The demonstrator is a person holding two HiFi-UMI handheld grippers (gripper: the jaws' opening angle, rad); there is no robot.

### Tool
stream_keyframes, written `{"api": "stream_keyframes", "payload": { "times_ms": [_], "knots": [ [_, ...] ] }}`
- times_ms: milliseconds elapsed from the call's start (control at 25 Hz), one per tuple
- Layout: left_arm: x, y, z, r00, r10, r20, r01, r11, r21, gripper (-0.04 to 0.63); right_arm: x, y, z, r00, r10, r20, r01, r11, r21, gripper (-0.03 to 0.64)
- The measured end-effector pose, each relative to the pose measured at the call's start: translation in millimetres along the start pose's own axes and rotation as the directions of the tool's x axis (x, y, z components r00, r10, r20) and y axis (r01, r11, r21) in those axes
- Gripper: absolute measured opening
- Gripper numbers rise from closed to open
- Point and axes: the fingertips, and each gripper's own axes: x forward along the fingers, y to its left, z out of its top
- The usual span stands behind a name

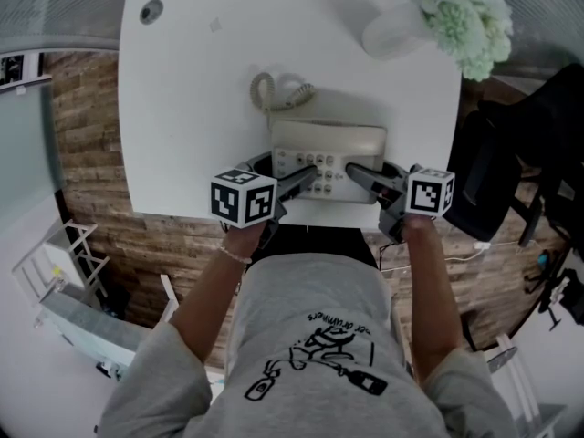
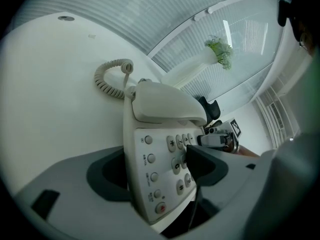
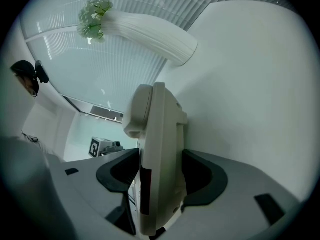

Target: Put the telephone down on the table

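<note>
Grey T-shirt (image 1: 310,336) and both forearms fill the bottom of the head view. Left gripper (image 1: 287,168) and right gripper (image 1: 374,173) both reach onto the telephone (image 1: 328,140), which sits on the white table (image 1: 192,108) at its near edge, handset on the cradle. One finger of each gripper lies over the keypad, the other at the phone's outer side. Coiled cord (image 1: 274,91) lies just past the fingertips. Vase (image 1: 392,30) with pale flowers (image 1: 461,16) is well beyond the right fingers, and a black chair (image 1: 511,162) stands off the table to the right. Left gripper view: jaws stand wide with the telephone between them. The right-hand pad (image 2: 202,164) hangs over the keypad (image 2: 172,149) and looks just off the keys; the other pad (image 2: 107,174) sits at the phone's edge, no squeeze visible. The right gripper shows past that pad. Right gripper view: telephone seen edge-on between the fingers, both dark pads (image 3: 200,176) tight against its two faces, so it is gripped. The vase lies far ahead of the fingertips, and the left gripper's marker cube (image 3: 97,146) is off to the left.
</note>
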Motion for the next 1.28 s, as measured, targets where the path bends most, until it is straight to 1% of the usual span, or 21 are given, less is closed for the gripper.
{"api": "stream_keyframes", "payload": {
  "times_ms": [240,600,1280],
  "knots": [
    [-0.9,1.7,1.1,1.000,0.031,-0.001,-0.031,0.999,0.008,0.348,-0.3,-0.8,0.2,1.000,-0.017,0.002,0.017,1.000,0.001,0.281],
    [-2.4,4.6,-0.1,0.996,0.084,-0.010,-0.084,0.996,0.014,0.362,0.1,-1.2,-0.3,1.000,-0.021,0.005,0.021,1.000,0.003,0.281],
    [-3.7,7.2,-1.4,0.991,0.127,-0.033,-0.127,0.992,0.007,0.373,0.1,-1.6,-0.9,0.999,-0.043,0.008,0.043,0.999,0.003,0.282]
  ]
}}
